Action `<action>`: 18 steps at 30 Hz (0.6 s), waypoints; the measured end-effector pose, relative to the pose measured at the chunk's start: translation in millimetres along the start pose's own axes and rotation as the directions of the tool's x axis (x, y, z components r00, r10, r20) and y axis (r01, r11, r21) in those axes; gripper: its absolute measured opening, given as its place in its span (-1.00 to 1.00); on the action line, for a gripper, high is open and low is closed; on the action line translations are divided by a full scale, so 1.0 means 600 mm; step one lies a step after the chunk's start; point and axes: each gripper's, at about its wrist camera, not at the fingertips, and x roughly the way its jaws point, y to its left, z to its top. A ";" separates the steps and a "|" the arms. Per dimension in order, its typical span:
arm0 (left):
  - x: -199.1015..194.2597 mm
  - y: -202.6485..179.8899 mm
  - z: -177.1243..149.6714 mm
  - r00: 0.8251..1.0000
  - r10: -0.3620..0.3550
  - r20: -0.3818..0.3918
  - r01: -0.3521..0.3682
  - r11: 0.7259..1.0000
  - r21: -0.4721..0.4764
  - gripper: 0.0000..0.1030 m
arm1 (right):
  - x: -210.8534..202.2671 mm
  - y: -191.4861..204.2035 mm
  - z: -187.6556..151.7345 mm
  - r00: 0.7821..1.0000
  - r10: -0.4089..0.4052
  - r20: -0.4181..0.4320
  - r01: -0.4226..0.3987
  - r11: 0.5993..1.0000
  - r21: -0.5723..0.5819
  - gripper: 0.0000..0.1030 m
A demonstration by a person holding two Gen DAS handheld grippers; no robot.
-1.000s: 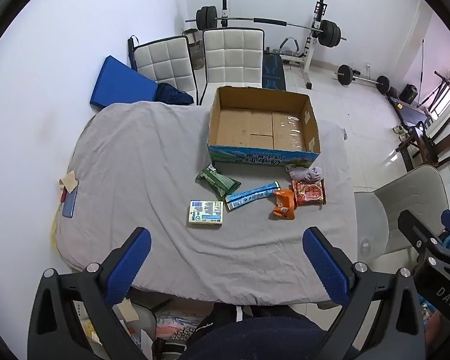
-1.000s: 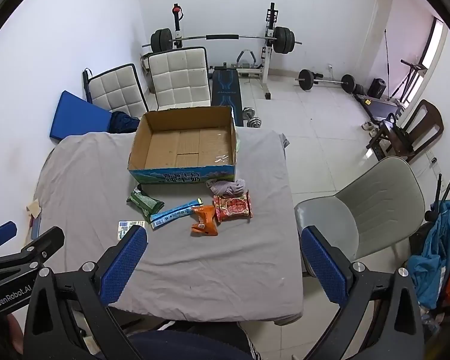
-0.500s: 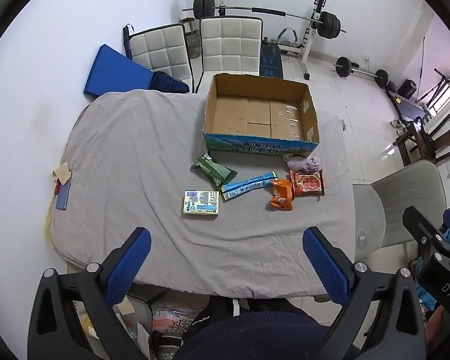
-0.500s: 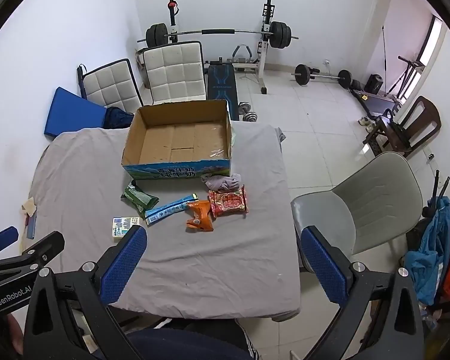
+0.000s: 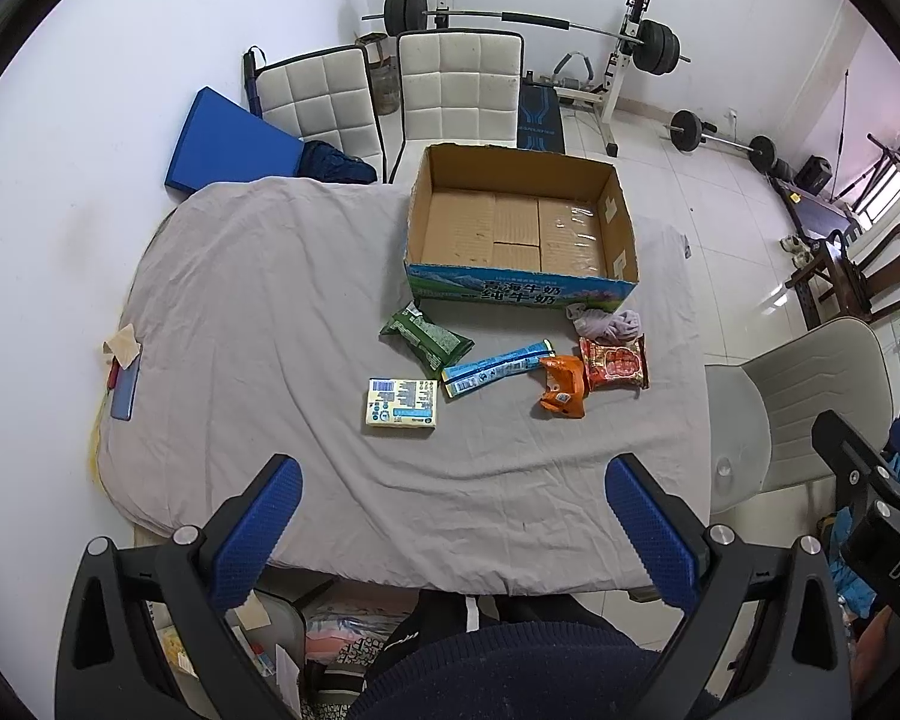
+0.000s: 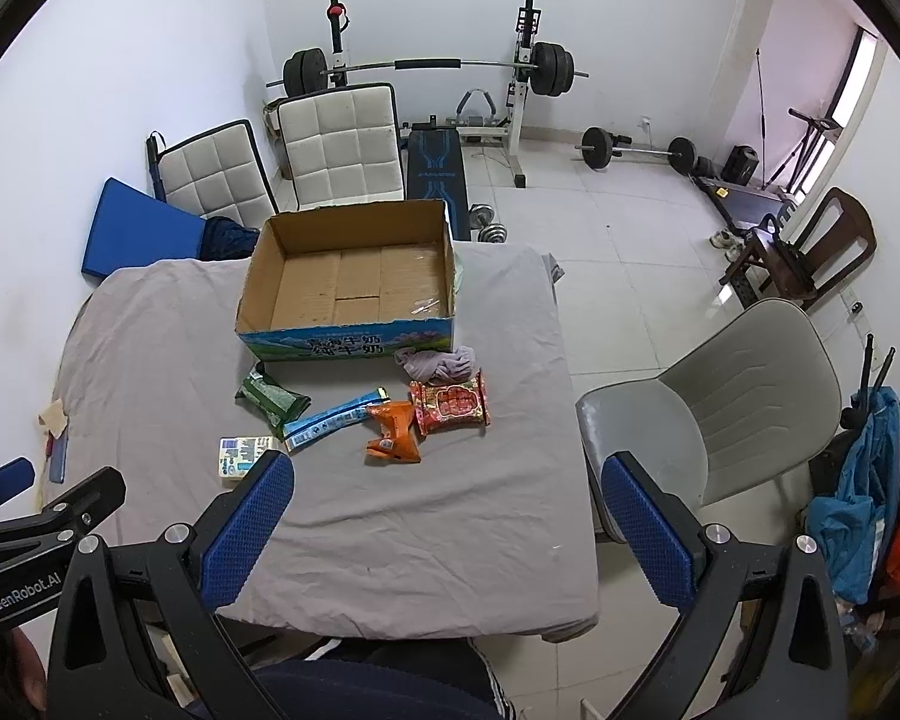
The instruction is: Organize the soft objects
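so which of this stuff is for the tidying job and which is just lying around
For the job: box, empty; green pack; blue stick pack; orange pouch; red pack; yellow pack; purple cloth.

Lying about: phone at the table edge, chairs, barbell.

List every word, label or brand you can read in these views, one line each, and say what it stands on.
"青海牛奶 纯牛奶": front wall of the cardboard box.
"GenRobot.AI": body of the left gripper, seen in the right wrist view.
"DAS": body of the right gripper, seen in the left wrist view; cut off at the frame edge.
Print on the green packet, blue stick pack, orange packet, red packet and pale yellow pack: too small to read.
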 end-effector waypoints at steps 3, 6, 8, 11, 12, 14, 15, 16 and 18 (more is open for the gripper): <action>-0.001 0.000 0.001 1.000 0.000 0.005 0.000 1.000 0.001 1.00 | -0.005 -0.001 0.000 1.000 0.006 -0.001 -0.006 1.000 -0.002 1.00; -0.002 -0.001 -0.001 1.000 0.001 0.010 -0.001 1.000 0.003 1.00 | -0.003 0.002 -0.001 1.000 0.004 0.000 -0.004 1.000 -0.006 1.00; -0.006 0.000 -0.002 1.000 -0.001 0.011 0.001 1.000 0.001 1.00 | -0.004 0.002 -0.002 1.000 0.002 0.002 -0.002 1.000 -0.004 1.00; -0.008 -0.001 -0.003 1.000 0.000 0.014 0.000 1.000 0.000 1.00 | -0.006 0.004 -0.002 1.000 0.001 0.004 -0.001 1.000 -0.004 1.00; -0.010 -0.001 -0.003 1.000 0.000 0.017 0.000 1.000 0.000 1.00 | -0.007 0.004 -0.001 1.000 0.000 0.005 0.000 1.000 -0.004 1.00; -0.012 0.000 -0.003 1.000 -0.001 0.021 0.001 1.000 -0.002 1.00 | -0.009 0.005 -0.001 1.000 0.000 0.005 0.000 1.000 -0.006 1.00; -0.013 0.000 -0.002 1.000 -0.001 0.023 0.001 1.000 -0.002 1.00 | -0.008 0.005 -0.001 1.000 -0.001 0.005 0.001 1.000 -0.005 1.00; -0.015 0.000 -0.002 1.000 -0.001 0.026 0.001 1.000 -0.002 1.00 | -0.009 0.005 -0.001 1.000 -0.001 0.005 0.001 1.000 -0.006 1.00; -0.017 0.001 -0.002 1.000 -0.001 0.030 0.002 1.000 -0.005 1.00 | -0.008 0.004 -0.002 1.000 -0.001 0.006 0.001 1.000 -0.005 1.00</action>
